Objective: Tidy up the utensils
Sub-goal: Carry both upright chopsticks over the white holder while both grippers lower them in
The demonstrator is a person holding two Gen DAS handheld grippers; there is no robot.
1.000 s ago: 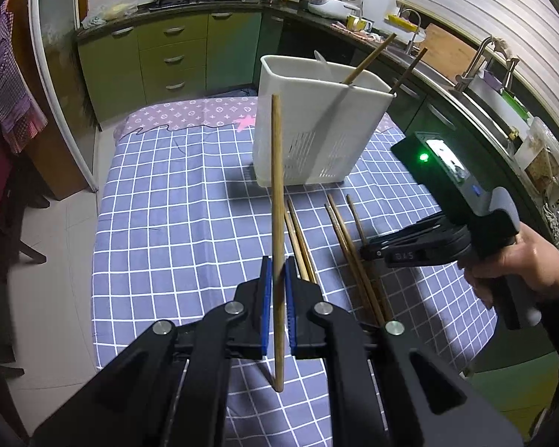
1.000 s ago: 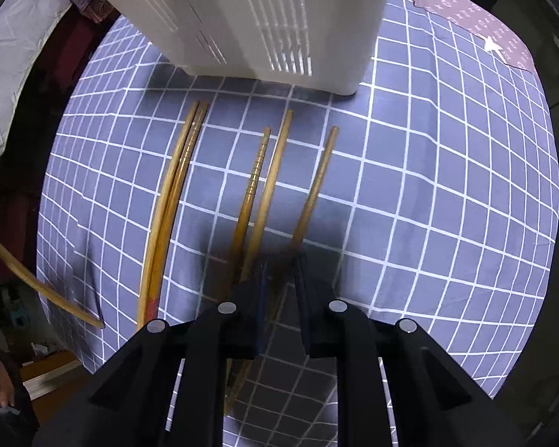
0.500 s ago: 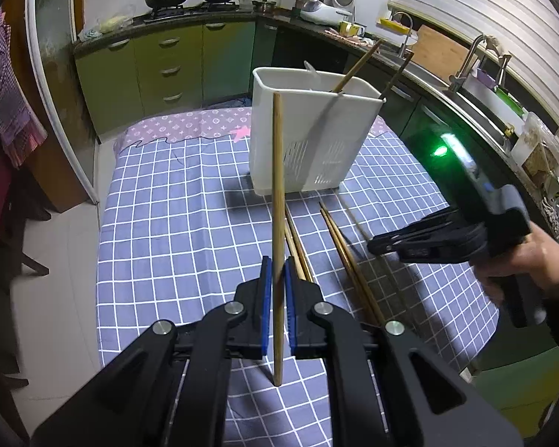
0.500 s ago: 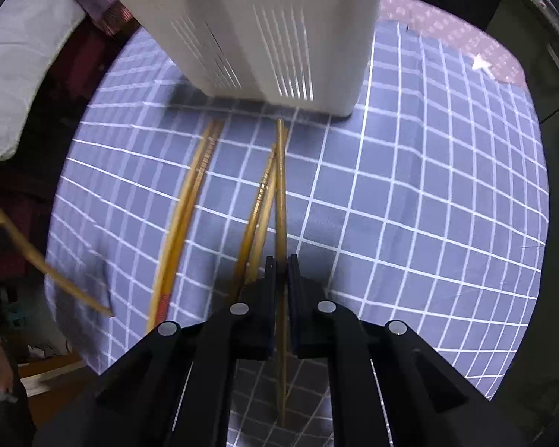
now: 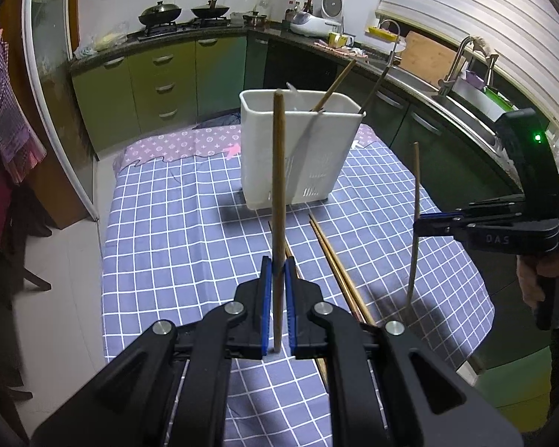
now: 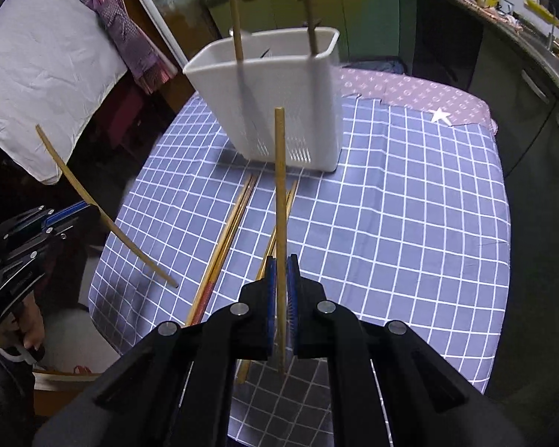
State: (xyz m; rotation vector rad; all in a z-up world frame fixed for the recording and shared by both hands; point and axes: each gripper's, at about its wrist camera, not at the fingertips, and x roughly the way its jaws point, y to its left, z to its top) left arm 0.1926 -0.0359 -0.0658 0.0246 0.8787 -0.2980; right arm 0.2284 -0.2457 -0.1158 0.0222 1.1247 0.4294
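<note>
From the left wrist view, the left gripper [image 5: 275, 272] has its jaws closed narrow on a wooden chopstick [image 5: 278, 186], which stands nearly upright between the blue pads [image 5: 265, 298], its upper end rising in front of the white utensil holder [image 5: 298, 156] and its lower end poking out just below the pads. The holder stands on the checked cloth [image 5: 175, 231] that covers the surface, and two chopsticks lean out of its top toward the right. Loose chopsticks [image 5: 335, 260] lie on the cloth between the holder and the left gripper, just right of the held stick. To the right of the holder, the right gripper [image 5: 419, 225], held by a hand [image 5: 548, 279], has its jaws pinched on a second chopstick [image 5: 414, 205] that hangs upright, clear of the cloth. From the right wrist view, the right gripper [image 6: 282, 290] shows its jaws clamped on that chopstick [image 6: 280, 205], which runs straight up between the pads, its top end in front of the holder [image 6: 279, 104]. The two sticks in the holder [image 6: 272, 18] stand up from its rim. Below the holder, loose chopsticks [image 6: 231, 231] lie on the cloth [image 6: 410, 223], left of and behind the held stick. Far left of the holder, the left gripper [image 6: 74, 210] carries its chopstick [image 6: 100, 208] slanted beyond the cloth's left edge.
</note>
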